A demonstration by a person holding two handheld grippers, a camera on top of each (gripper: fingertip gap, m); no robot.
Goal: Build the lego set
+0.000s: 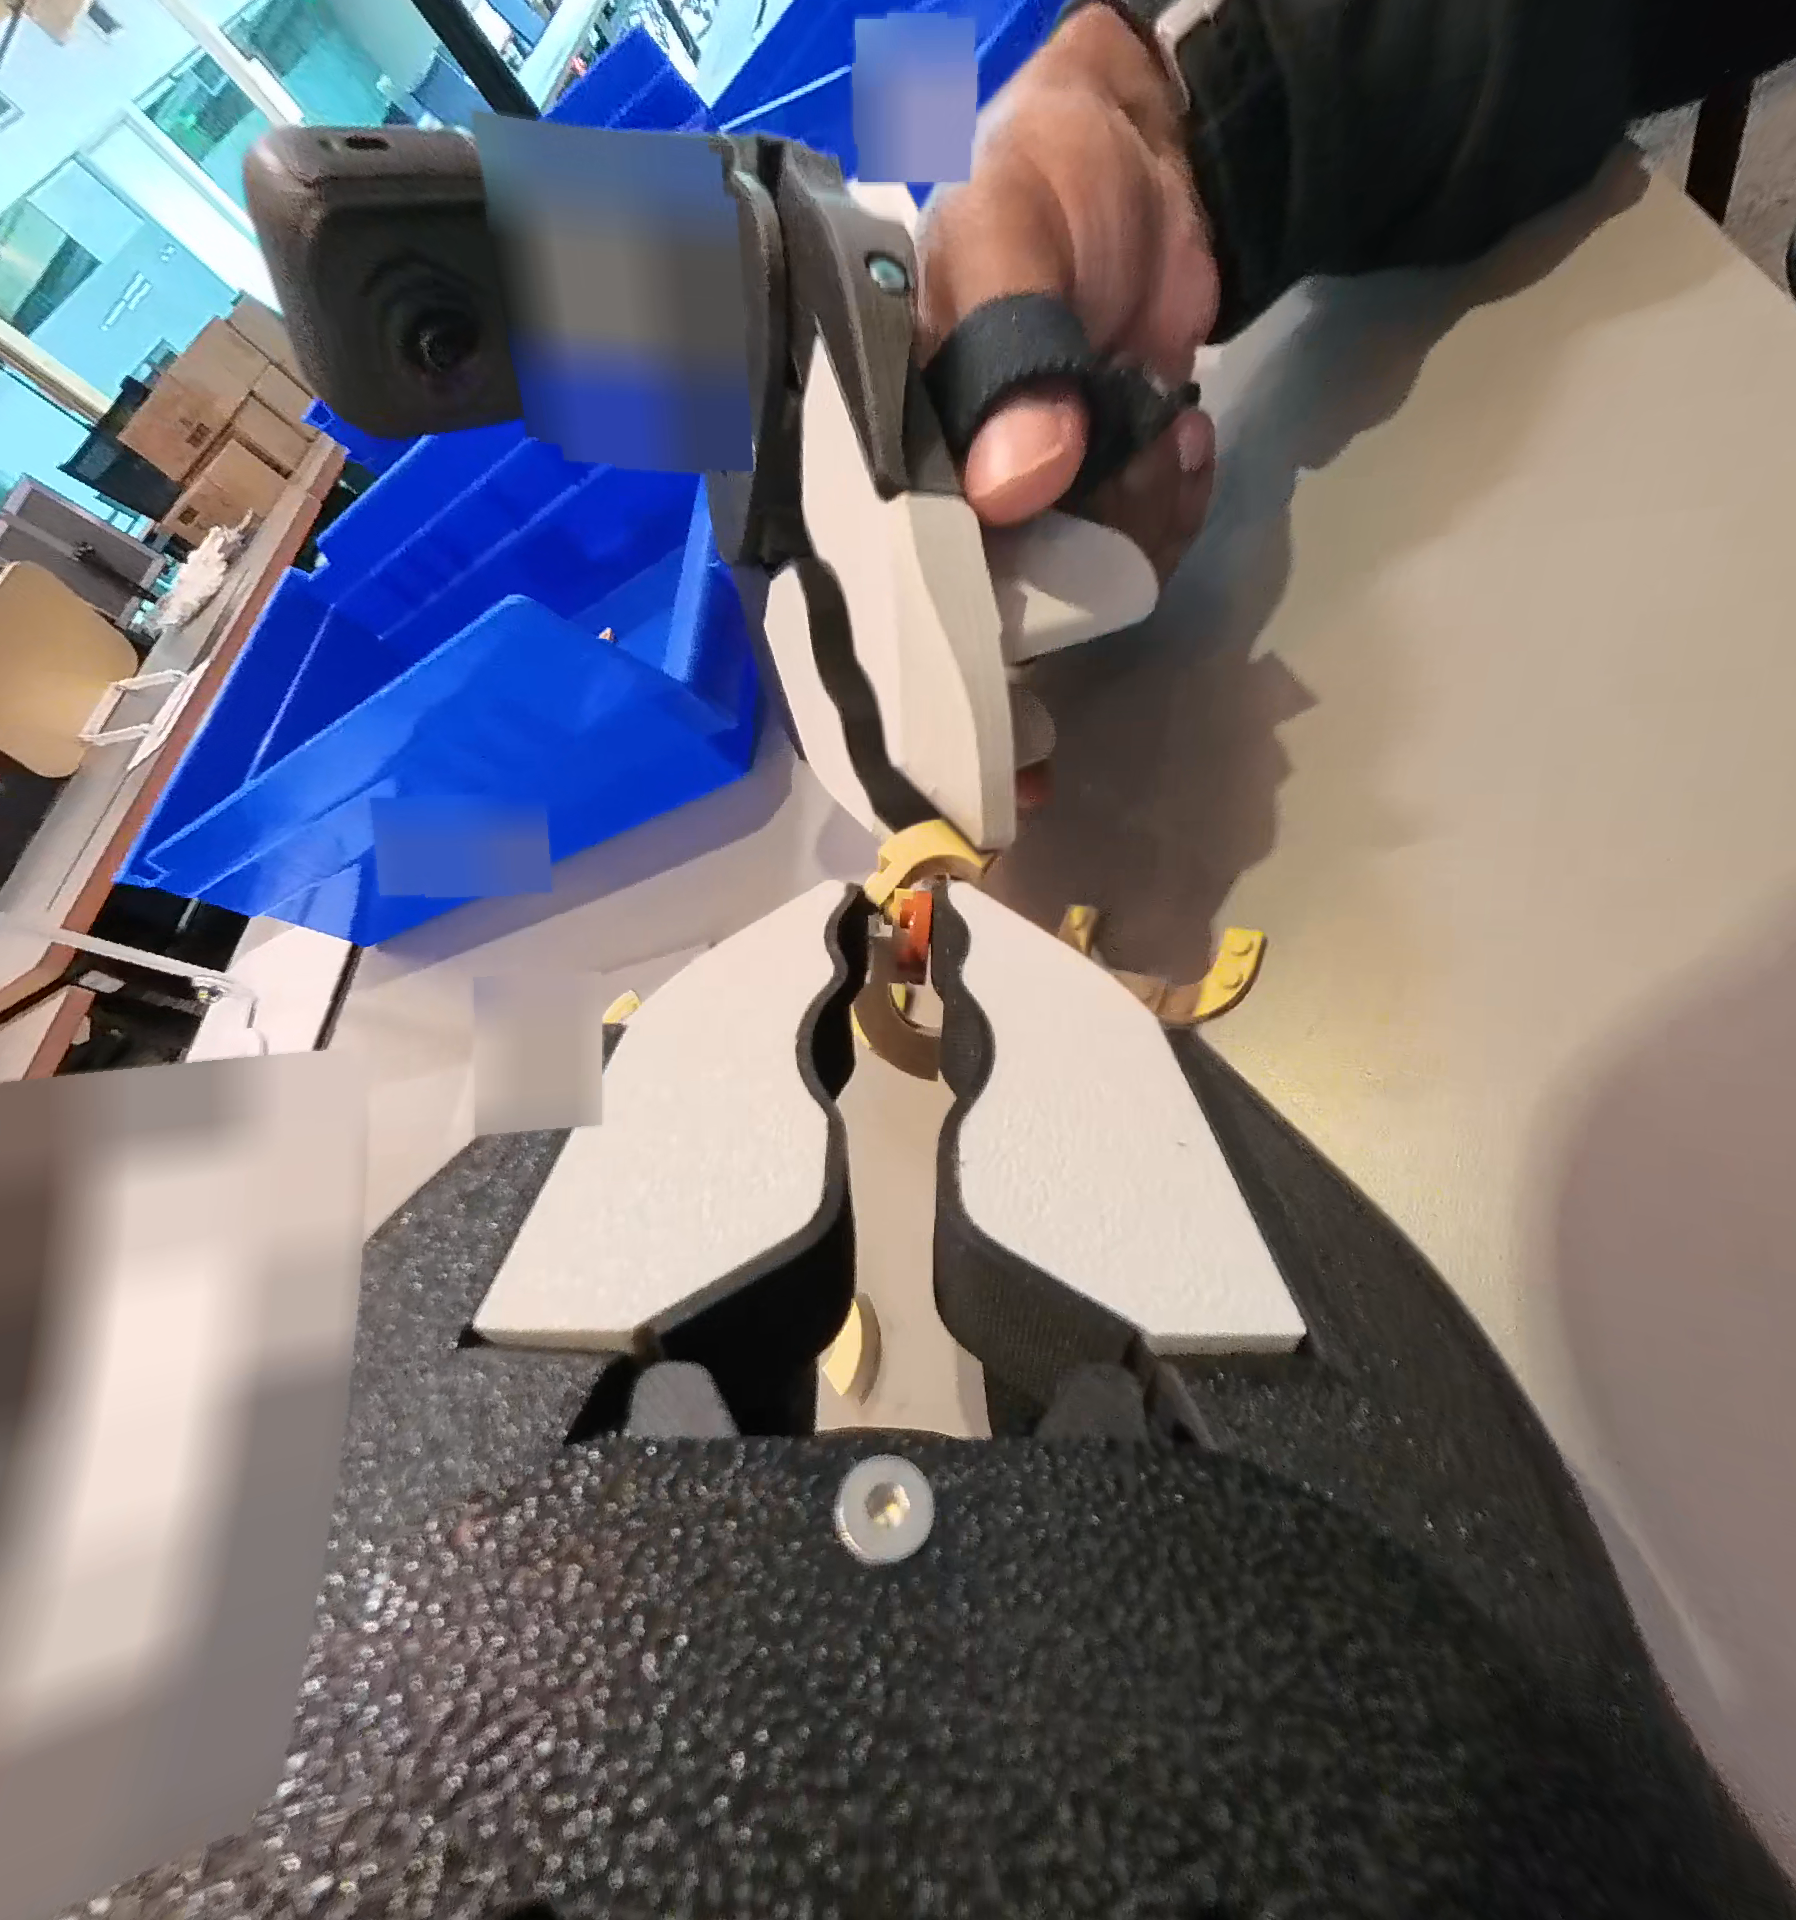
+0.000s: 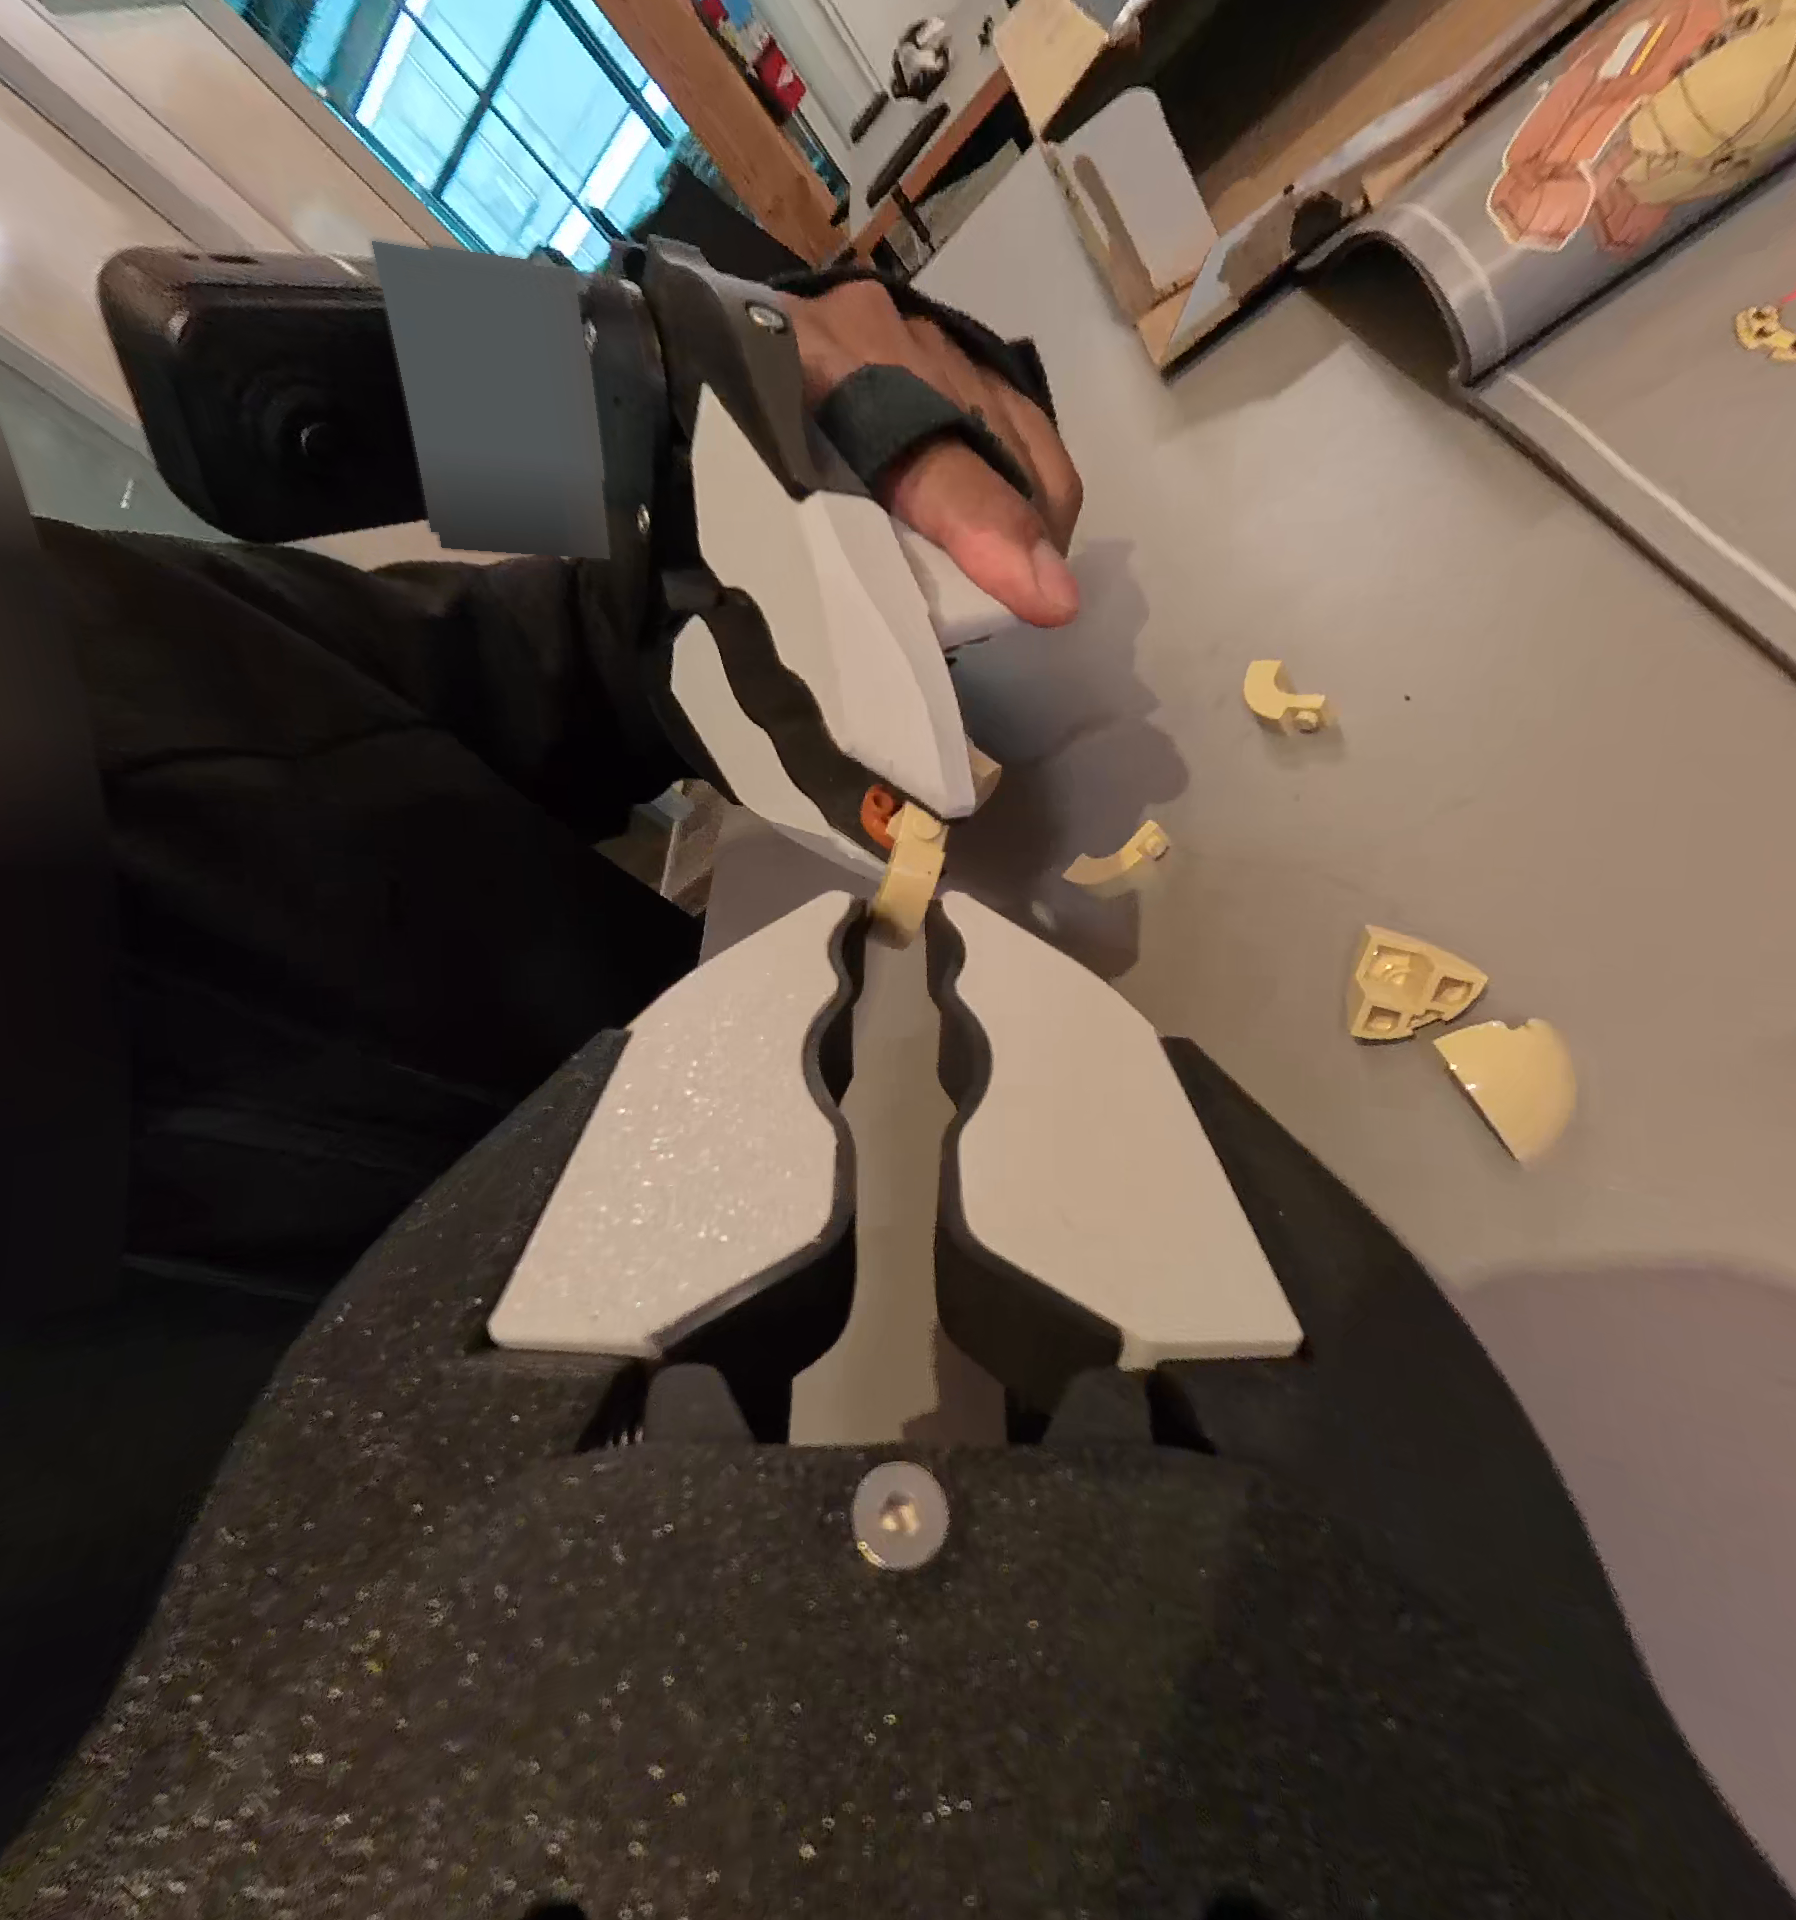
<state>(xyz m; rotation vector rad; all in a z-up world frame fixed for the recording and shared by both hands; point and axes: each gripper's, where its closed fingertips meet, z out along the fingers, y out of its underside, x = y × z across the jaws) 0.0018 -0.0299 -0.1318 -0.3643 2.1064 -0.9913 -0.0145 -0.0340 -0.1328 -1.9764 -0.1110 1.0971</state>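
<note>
We are holding two hand-held grippers tip to tip above a pale table [image 2: 1496, 1351], their noses almost meeting. Our left gripper [image 1: 899, 940] is pinching narrowly on a small orange round piece [image 1: 915, 935], its dark pads pressing either side. Our right gripper [image 2: 899, 914] is closing narrowly on one end of a tan curved arch brick [image 2: 906, 878], whose far studded end is sitting against the orange piece at the left gripper's tip. We cannot tell whether the two pieces are already snapped together or only touching. Lying loose on the table nearby are another tan arch [image 2: 1117, 857], a small tan curved piece [image 2: 1283, 698], a tan corner piece [image 2: 1413, 982] and a tan dome shell [image 2: 1512, 1086], with an open instruction booklet [image 2: 1652, 343] beyond and blue bins [image 1: 478, 707] on the left. We judge the risks to be these: both grips are catching only a small edge, so a twist or uneven push could pop either piece free, and a dropped piece could scatter among its look-alikes below.
</note>
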